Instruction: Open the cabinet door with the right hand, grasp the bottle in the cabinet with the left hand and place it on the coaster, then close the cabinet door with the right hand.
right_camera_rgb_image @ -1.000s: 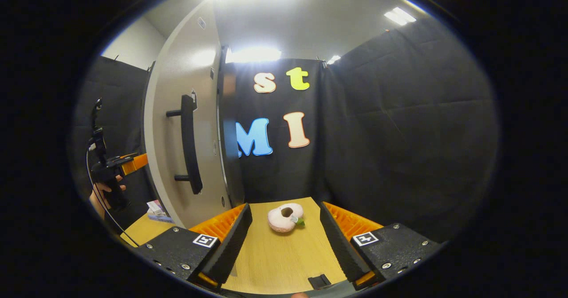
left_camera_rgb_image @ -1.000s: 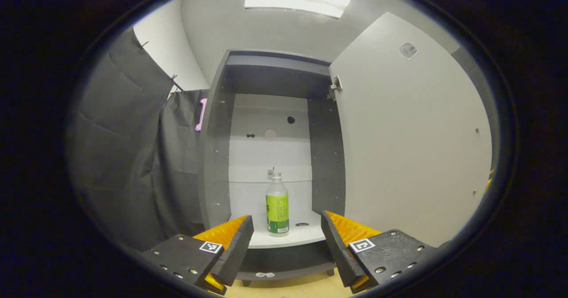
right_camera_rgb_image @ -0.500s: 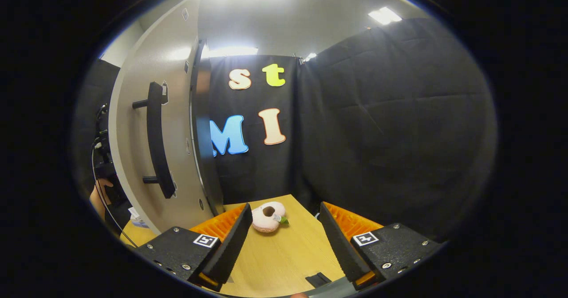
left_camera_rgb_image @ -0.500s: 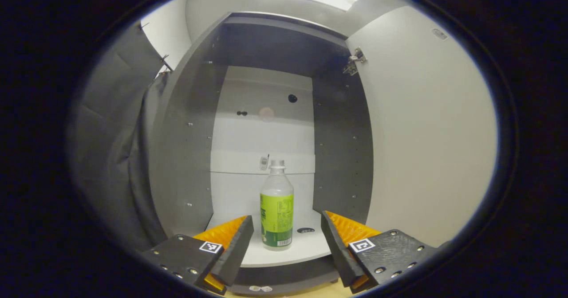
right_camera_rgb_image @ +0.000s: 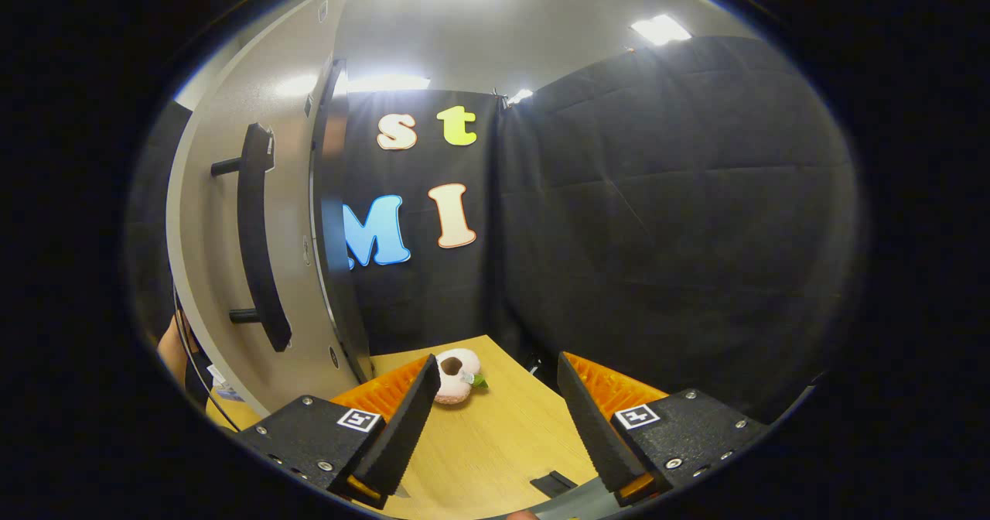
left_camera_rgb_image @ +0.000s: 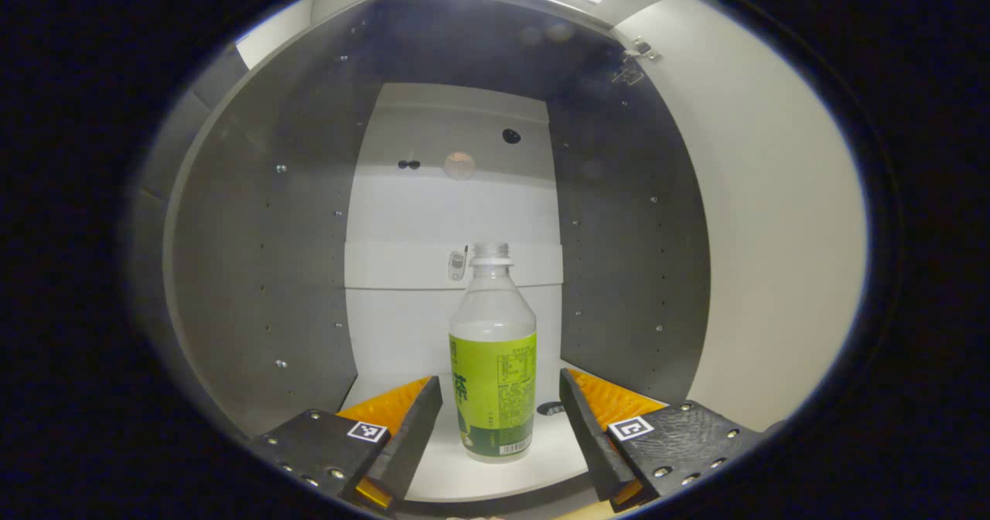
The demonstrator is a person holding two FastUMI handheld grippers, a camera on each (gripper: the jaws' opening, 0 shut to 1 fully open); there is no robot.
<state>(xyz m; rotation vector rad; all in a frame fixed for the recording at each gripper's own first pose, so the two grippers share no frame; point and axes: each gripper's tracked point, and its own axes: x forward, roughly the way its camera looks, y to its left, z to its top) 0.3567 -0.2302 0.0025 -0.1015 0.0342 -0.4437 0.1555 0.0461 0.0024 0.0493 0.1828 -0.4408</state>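
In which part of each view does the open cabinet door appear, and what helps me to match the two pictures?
Left gripper view: the cabinet door stands along the right side, pale inner face showing, to the right of the bottle.
Right gripper view: it stands at the left, its outer face with the dark handle turned to the camera.
Shared landmark: the door itself, seen from opposite faces.

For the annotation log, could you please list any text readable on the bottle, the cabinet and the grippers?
No text here can be quoted.
Bottle: the label carries print and a barcode, too small and blurred to read.
Left gripper: square coded markers, patterns and not words.
Right gripper: the same kind of markers, no words.
Cabinet door: a small tag at the top of the handle, unreadable.
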